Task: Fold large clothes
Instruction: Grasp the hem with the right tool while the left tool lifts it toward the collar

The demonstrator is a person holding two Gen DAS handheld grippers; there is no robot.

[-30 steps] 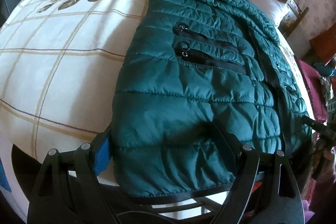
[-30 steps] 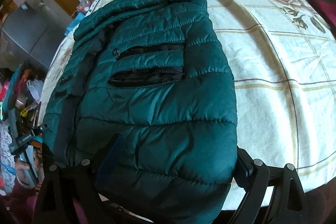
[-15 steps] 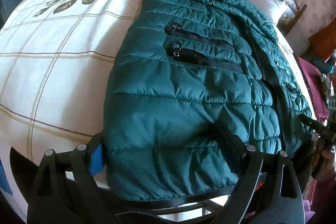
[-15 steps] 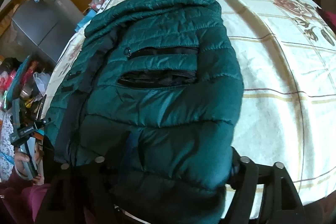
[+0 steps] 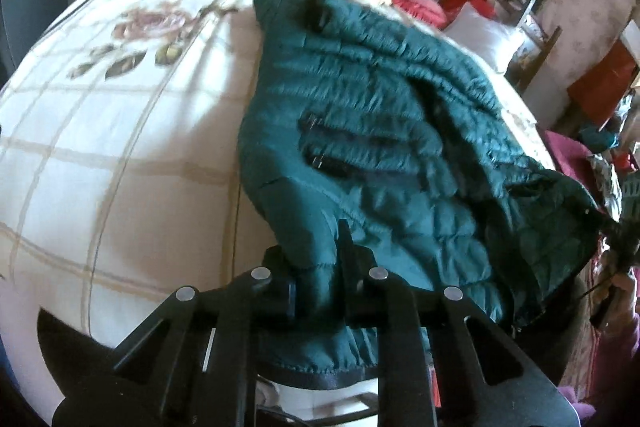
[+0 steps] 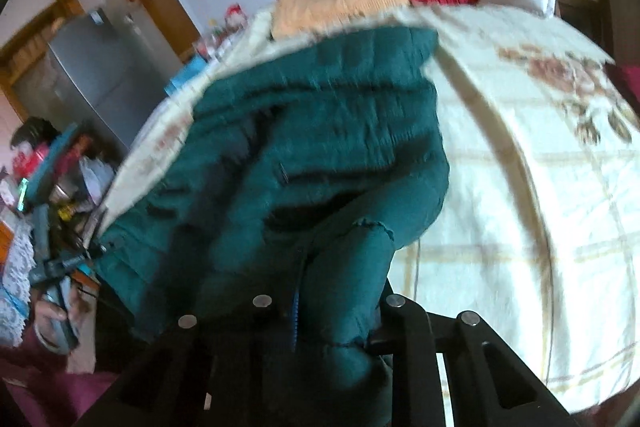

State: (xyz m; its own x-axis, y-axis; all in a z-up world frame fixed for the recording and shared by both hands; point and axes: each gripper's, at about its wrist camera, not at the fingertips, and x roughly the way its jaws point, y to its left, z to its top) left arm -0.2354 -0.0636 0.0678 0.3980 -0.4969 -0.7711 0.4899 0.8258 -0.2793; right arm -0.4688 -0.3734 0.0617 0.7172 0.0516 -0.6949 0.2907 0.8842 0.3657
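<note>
Right, left gripper point(image 5: 316, 287) has just clamped onto the hem of the green puffer jacket point(image 5: 372, 115); right gripper point(image 6: 336, 311) likewise, jaws just closed on its hem corner; jacket lies on the bed point(image 5: 120, 155), near edge lifted. Soft, light, slick quilted nylon; I'd keep hold at the hem corners, since puffy baffles slip.

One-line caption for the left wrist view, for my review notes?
Left gripper shut on the hem of a dark green quilted jacket, lifting it off a floral checked bedspread.
</note>
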